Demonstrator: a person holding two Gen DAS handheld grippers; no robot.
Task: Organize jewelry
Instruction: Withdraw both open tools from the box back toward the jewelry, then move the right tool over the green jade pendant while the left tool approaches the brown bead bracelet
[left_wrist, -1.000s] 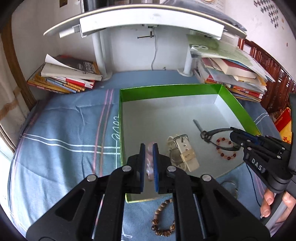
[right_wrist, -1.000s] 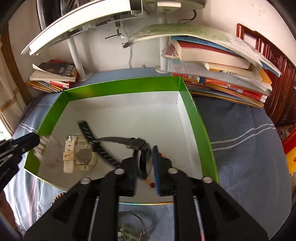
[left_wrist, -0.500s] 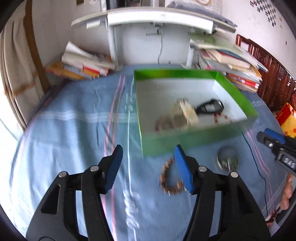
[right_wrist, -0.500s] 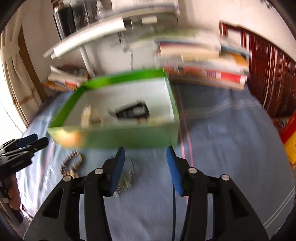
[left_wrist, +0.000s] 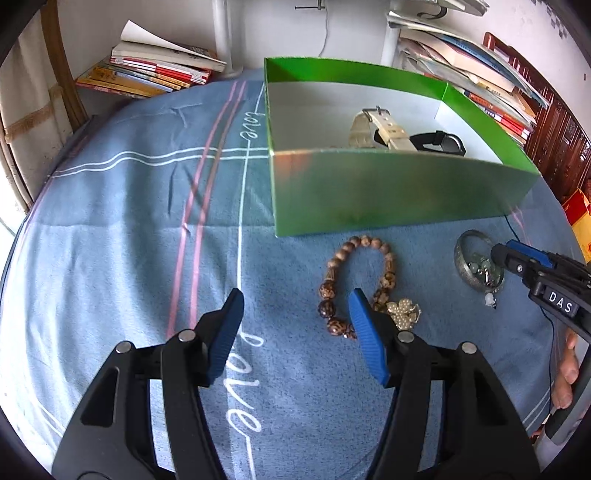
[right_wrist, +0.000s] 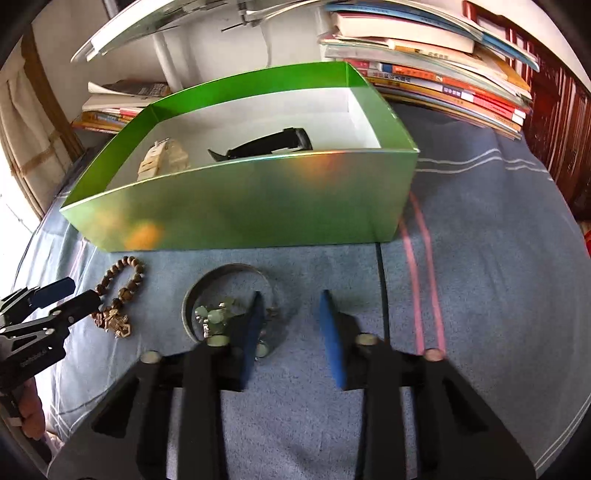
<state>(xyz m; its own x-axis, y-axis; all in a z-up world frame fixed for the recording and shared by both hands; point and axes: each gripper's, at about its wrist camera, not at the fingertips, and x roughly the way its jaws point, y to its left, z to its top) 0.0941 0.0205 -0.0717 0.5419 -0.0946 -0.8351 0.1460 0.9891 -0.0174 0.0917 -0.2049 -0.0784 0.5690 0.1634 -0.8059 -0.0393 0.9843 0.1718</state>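
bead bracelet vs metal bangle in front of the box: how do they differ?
The bead bracelet is a floppy, uneven loop of brown beads; the metal bangle is one rigid grey ring. The bracelet's loop is empty, with a pearly flower piece beside it; the bangle rings a small pale green trinket. Both lie on the blue cloth, outside the green box.

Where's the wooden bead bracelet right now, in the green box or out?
Out. The wooden bead bracelet lies on the blue cloth before the green box.
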